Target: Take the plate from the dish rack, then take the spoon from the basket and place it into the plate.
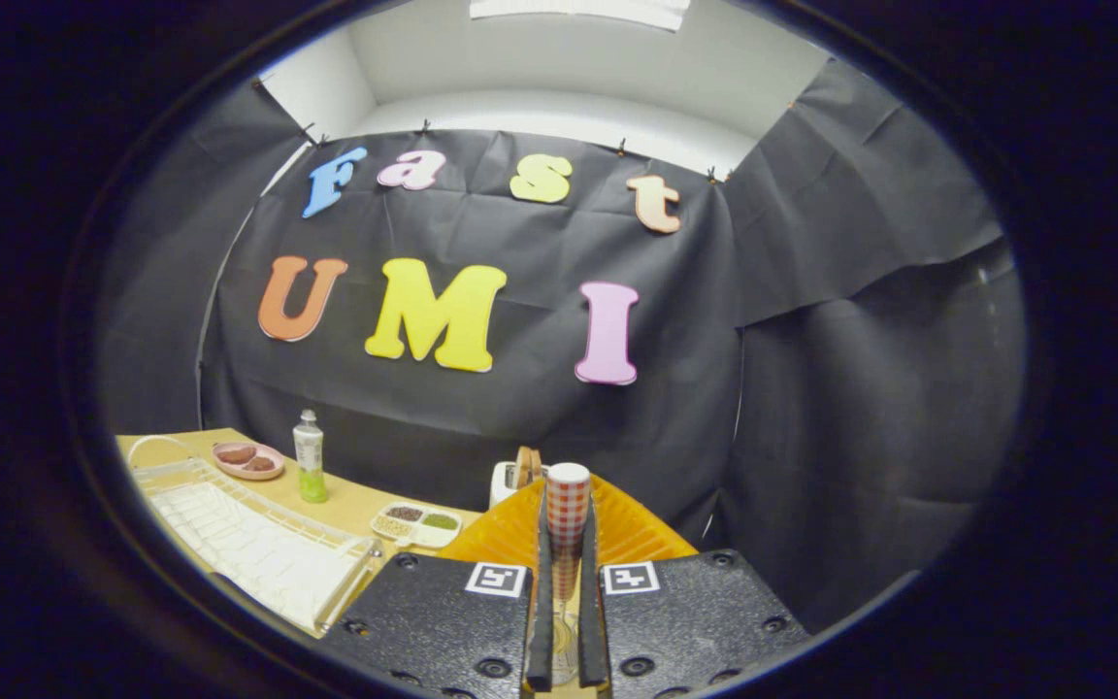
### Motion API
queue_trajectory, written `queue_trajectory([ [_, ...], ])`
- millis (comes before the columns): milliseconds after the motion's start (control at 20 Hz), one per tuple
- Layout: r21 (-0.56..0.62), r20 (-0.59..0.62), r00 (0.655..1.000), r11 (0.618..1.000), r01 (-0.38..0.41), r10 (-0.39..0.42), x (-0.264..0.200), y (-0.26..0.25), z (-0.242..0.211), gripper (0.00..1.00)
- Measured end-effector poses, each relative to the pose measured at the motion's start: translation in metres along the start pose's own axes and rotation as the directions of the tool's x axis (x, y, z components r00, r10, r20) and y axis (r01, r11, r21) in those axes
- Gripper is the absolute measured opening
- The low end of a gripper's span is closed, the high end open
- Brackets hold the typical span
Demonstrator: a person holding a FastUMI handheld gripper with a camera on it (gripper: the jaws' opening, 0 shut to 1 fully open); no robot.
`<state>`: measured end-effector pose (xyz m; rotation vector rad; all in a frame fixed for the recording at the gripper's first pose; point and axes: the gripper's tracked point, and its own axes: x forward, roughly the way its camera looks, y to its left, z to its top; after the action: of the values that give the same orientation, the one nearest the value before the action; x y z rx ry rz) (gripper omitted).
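Note:
My gripper (pixel 567 621) is shut on the spoon (pixel 568 510), whose red-and-white checked handle sticks up between the fingertips (pixel 541 621). Just beyond the fingers lies an orange ribbed piece (pixel 632 532); I cannot tell whether it is the plate or the basket. The white wire dish rack (pixel 258 549) stands on the wooden table to the left of the fingers, with nothing in it. The spoon's bowl is hidden low between the fingers.
On the table (pixel 350 500) beyond the rack are a pink dish (pixel 248 459) with brown pieces, a bottle (pixel 309 469) with a green label, a white divided tray (pixel 416 522) and a white toaster (pixel 512 478). Black cloth walls close the back and right.

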<state>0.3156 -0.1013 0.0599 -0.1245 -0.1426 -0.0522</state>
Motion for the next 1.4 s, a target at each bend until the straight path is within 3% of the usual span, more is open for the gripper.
queue_trajectory([
  [200, -0.028, 0.044, 0.999, 0.999, -0.02, 0.021, -0.039, 0.026, 0.037, 0.15],
  [450, -0.018, 0.036, 0.997, 0.998, -0.062, 0.063, -0.093, 0.08, 0.041, 0.15],
  [750, 0.026, 0.018, 0.98, 0.98, -0.199, 0.198, -0.156, 0.175, 0.013, 0.15],
  [1000, 0.028, -0.042, 0.97, 0.971, -0.239, 0.24, -0.197, 0.241, -0.027, 0.16],
  [1200, 0.069, -0.067, 0.945, 0.946, -0.316, 0.32, -0.217, 0.291, -0.059, 0.16],
  [1400, 0.073, -0.11, 0.963, 0.968, -0.24, 0.247, -0.214, 0.296, -0.081, 0.16],
])
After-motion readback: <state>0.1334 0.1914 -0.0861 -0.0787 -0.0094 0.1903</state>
